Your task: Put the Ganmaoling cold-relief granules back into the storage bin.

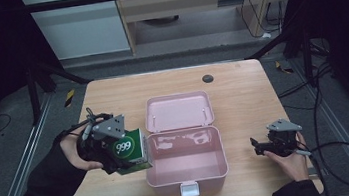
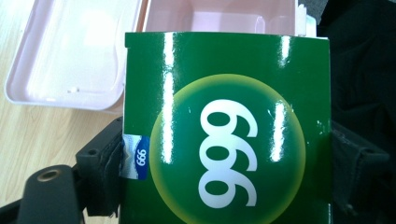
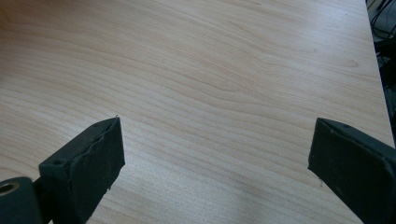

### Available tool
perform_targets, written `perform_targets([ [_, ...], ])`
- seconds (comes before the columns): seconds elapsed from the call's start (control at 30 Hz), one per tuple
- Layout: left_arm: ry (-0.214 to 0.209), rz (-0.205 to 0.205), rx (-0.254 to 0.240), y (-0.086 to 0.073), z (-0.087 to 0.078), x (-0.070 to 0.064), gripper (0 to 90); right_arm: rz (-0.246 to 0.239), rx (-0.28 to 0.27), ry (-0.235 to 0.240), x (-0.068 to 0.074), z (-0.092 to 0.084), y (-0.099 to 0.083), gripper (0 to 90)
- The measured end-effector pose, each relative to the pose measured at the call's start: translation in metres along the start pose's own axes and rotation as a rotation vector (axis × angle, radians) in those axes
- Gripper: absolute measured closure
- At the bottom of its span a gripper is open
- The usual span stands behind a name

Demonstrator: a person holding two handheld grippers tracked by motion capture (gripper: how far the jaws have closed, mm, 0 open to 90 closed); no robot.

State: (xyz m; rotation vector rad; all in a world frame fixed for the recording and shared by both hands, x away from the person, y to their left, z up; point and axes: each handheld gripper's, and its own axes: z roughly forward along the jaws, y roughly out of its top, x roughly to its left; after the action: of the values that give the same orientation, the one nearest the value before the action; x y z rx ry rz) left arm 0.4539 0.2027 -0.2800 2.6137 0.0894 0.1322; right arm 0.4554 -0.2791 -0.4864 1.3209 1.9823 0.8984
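Note:
My left gripper [image 1: 119,157] is shut on a glossy green box [image 1: 129,151] marked 999, held above the table just left of the pink case. In the left gripper view the green box [image 2: 226,135] sits between both black jaws, with the case beyond it. The pink case [image 1: 188,179] lies unlatched; its lid [image 1: 178,111] is folded back flat and its tub holds nothing. My right gripper [image 1: 255,147] rests low over the table to the right of the case, jaws wide apart with bare wood between the fingers [image 3: 88,163].
The wooden table [image 1: 242,94] has a small dark round cap [image 1: 207,78] near its far edge. A white latch [image 1: 190,190] sticks out of the case's near side. Cables trail off the table's right edge.

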Motion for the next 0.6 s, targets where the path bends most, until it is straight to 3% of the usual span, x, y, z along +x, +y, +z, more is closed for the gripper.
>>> perform_targets([
  [0.6,-0.025,0.033,0.015,0.031,0.016,0.004,14.9,-0.006,0.007,0.006,0.001,0.002,-0.001,3.8],
])
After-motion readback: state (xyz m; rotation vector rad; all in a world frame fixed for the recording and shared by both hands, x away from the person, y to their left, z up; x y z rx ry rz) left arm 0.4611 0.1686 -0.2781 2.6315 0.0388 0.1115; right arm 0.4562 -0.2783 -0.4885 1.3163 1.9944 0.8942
